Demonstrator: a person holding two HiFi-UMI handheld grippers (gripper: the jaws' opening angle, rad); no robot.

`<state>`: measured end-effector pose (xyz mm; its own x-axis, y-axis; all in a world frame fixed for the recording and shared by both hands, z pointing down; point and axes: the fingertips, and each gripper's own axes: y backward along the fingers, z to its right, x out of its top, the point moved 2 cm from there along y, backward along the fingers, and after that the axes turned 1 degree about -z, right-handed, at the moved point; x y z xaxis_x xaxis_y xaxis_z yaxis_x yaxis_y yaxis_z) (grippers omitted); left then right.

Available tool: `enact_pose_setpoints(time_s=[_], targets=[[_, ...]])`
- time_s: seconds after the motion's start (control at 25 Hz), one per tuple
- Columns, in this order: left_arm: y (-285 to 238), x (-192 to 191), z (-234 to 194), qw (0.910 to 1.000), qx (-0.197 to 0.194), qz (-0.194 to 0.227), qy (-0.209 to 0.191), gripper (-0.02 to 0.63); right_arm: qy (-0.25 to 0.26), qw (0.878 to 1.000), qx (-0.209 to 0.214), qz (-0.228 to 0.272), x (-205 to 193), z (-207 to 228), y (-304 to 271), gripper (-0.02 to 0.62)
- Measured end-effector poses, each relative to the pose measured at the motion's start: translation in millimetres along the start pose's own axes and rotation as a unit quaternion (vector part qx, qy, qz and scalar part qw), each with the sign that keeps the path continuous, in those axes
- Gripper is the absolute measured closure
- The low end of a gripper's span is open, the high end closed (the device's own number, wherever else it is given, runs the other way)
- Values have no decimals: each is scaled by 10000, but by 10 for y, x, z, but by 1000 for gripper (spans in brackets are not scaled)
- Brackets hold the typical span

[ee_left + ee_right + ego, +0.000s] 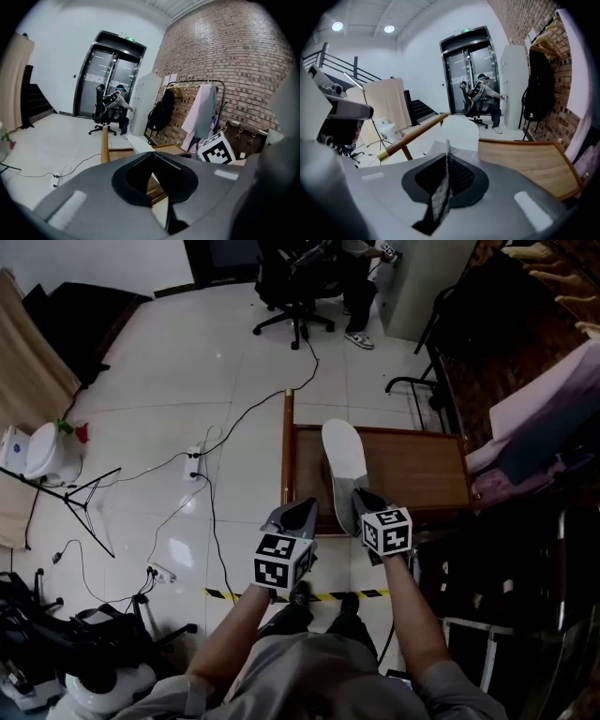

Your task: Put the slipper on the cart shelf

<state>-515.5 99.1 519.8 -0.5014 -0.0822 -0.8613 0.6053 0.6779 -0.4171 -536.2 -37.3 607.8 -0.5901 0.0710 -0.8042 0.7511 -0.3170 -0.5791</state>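
I'm pinching the slipper (343, 463) by its heel rim in my right gripper (360, 498), holding it over the cart shelf (417, 470). It's looking light and bendy. My left gripper (306, 506) is idling closed and empty.
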Motion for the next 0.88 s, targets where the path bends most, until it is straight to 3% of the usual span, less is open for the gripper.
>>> enact_pose_setpoints(time_s=[0.24,0.44,0.68,0.88], targets=[[-203,36,485,9964,-783,-11,-337,598,-93,9966,-535,625,186,128,905,588],[-301,-18,1047,9883,-1409,-205,-554,598,-196,9899,-997,994,79,152,1736,588],[-182,-260,1908,9740,-2062,-441,-828,598,-338,9816,-1448,1199,-341,81,2766,586],[98,-638,2741,9580,-2531,-642,-1183,598,-684,9720,-1865,1253,-930,3,3611,588]])
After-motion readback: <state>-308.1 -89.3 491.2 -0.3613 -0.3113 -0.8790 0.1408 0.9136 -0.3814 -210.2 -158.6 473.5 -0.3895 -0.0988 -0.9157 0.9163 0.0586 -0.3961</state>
